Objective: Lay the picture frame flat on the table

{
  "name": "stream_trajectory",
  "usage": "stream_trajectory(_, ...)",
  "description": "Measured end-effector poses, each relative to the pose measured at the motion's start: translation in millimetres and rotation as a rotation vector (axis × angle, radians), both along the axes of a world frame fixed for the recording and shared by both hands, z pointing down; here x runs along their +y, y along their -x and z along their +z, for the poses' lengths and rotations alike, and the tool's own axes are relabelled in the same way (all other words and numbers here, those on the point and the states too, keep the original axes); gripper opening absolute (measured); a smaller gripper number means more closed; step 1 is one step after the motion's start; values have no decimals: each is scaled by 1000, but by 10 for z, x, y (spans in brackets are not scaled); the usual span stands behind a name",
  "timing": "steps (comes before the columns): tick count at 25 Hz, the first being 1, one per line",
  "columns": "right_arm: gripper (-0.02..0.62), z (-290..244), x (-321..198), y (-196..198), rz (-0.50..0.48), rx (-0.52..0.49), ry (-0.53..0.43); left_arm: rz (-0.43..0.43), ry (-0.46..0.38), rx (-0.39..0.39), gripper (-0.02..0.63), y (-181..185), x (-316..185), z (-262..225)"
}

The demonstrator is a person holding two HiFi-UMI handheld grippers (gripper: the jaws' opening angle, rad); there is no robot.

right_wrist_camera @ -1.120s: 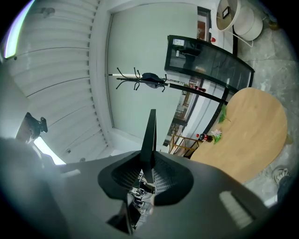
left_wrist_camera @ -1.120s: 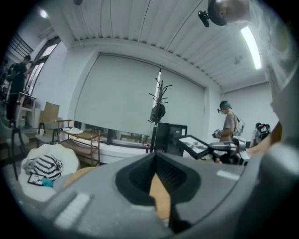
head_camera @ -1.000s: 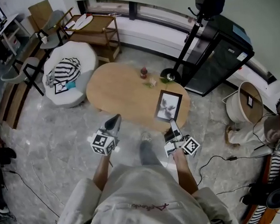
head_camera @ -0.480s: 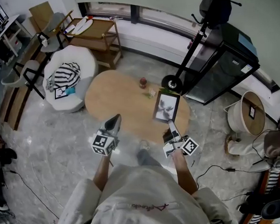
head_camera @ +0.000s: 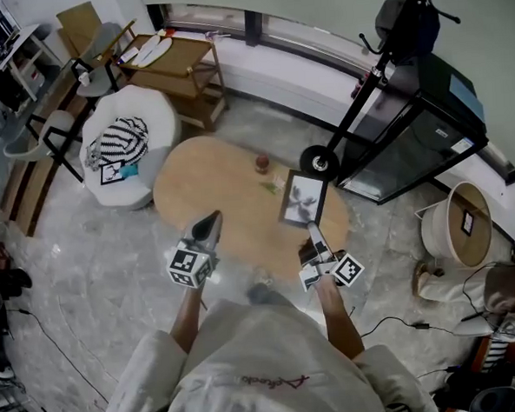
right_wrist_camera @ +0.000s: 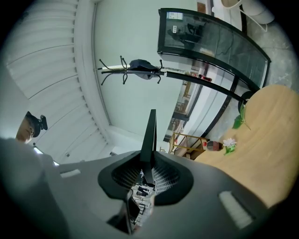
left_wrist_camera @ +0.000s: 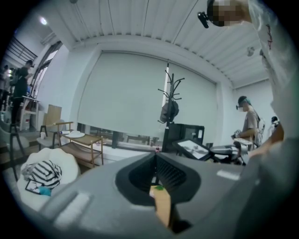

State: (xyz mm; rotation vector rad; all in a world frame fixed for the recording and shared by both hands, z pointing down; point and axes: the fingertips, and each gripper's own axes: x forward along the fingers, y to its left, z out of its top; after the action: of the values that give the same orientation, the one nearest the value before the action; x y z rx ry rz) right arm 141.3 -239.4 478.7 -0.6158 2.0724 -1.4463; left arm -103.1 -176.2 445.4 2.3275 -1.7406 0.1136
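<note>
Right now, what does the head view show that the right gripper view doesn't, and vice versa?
Head view only: the pale printed face of the black rectangular picture frame, and the left gripper. Right gripper view only: that frame edge-on, clamped in the right gripper. Both: the oval wooden table and small red jar.

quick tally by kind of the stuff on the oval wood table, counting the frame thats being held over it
picture frame: 1
red jar: 1
white flower: 1
green leaf: 1
total: 4
</note>
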Motion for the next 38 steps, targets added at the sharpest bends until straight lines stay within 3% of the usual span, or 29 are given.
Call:
stream_trajectory(21,75,314,-228,118,-64,6,62,-33,40,2,-2,67,-264,164)
stream_trajectory(30,75,475,-255,361,-75,34,79,-57,78,17,-2,374,-241,444)
stream_trajectory(38,75,634,-298,609,-71,54,104,-24,89,40,-2,575,-426,621)
